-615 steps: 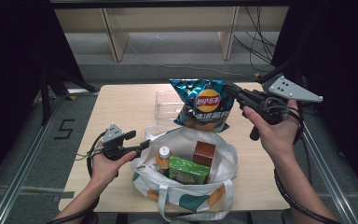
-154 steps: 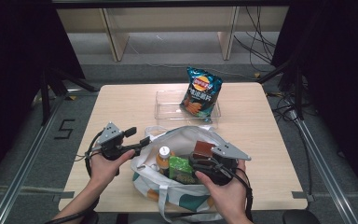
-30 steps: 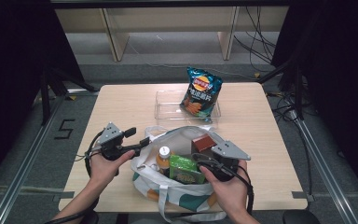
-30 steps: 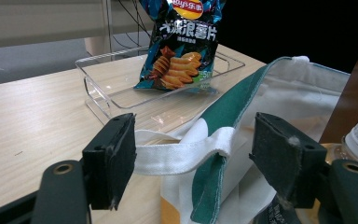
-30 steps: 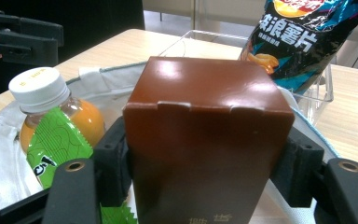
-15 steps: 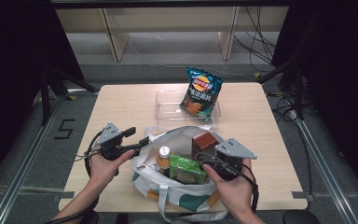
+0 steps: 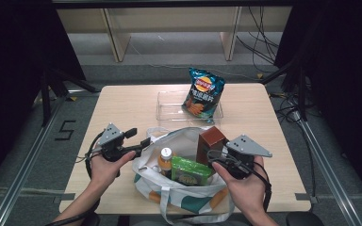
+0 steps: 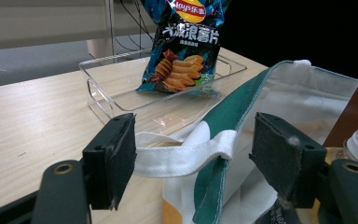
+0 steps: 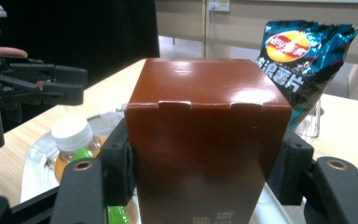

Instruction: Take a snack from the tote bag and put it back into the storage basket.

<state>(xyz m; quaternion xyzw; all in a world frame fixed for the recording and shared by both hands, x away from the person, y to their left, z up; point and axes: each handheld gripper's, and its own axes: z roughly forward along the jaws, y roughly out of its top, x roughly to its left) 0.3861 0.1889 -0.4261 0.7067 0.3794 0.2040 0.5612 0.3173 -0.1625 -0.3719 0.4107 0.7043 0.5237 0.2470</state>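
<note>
Brown box (image 9: 208, 140) is pinched between your right gripper (image 7: 219, 160) fingers (image 9: 121, 161), one on each side. It now stands higher out of the tote bag (image 7: 188, 207) than a second ago, so the lift has started. The box is above the bag's right half, beside the green packet (image 7: 190, 170) and the orange bottle (image 7: 166, 160), both in the bag. My read: you're unpacking into the clear tray (image 7: 169, 107) at the far side of the table (image 7: 127, 101), where the chip bag (image 7: 202, 92) already leans. Your left gripper (image 8: 205, 158) holds the same spot as earlier; its fingers (image 8: 114, 158) are spread, with the bag's white handle strap (image 8: 177, 156) running between them but not clamped. Watch the box clears the rim on the way out
</note>
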